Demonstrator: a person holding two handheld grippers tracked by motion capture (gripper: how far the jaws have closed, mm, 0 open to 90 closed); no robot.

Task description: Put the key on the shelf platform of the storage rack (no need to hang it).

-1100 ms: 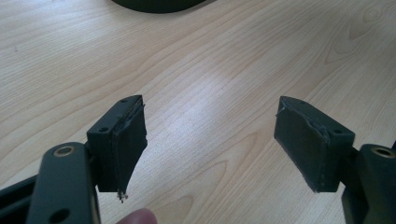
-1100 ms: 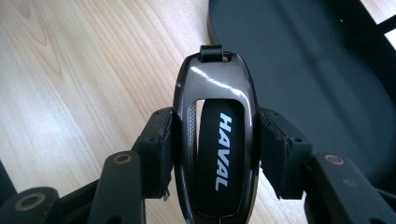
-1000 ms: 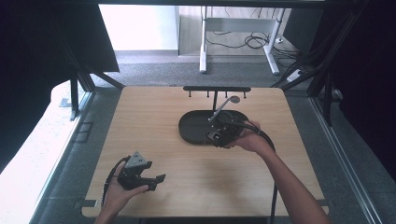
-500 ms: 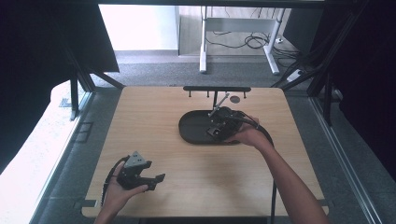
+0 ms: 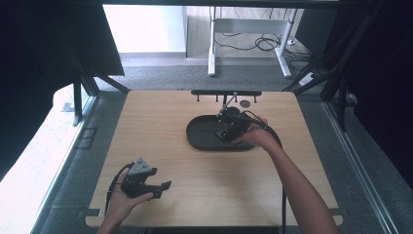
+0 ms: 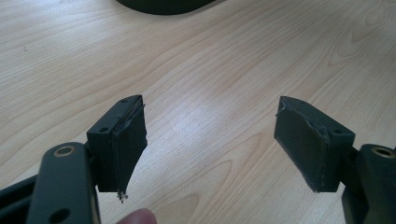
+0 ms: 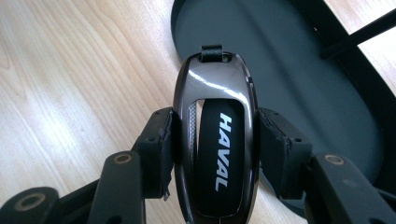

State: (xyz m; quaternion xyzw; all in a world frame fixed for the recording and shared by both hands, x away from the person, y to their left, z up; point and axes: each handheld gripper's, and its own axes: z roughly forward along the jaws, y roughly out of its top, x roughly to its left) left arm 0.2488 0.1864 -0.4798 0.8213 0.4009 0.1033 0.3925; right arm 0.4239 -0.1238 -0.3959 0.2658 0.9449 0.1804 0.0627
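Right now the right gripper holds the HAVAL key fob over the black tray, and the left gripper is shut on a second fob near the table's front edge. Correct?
Not quite. The left gripper is open, with bare wood between its fingers, as the left gripper view shows. The rest stands: the right gripper holds the HAVAL key fob over the black tray.

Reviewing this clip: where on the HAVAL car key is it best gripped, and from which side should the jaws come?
Across its narrow width, at mid-body. The car key is long and slim, with roughly parallel long edges for the pads. Come in from the end opposite its strap loop, as the right gripper does here over the black tray.
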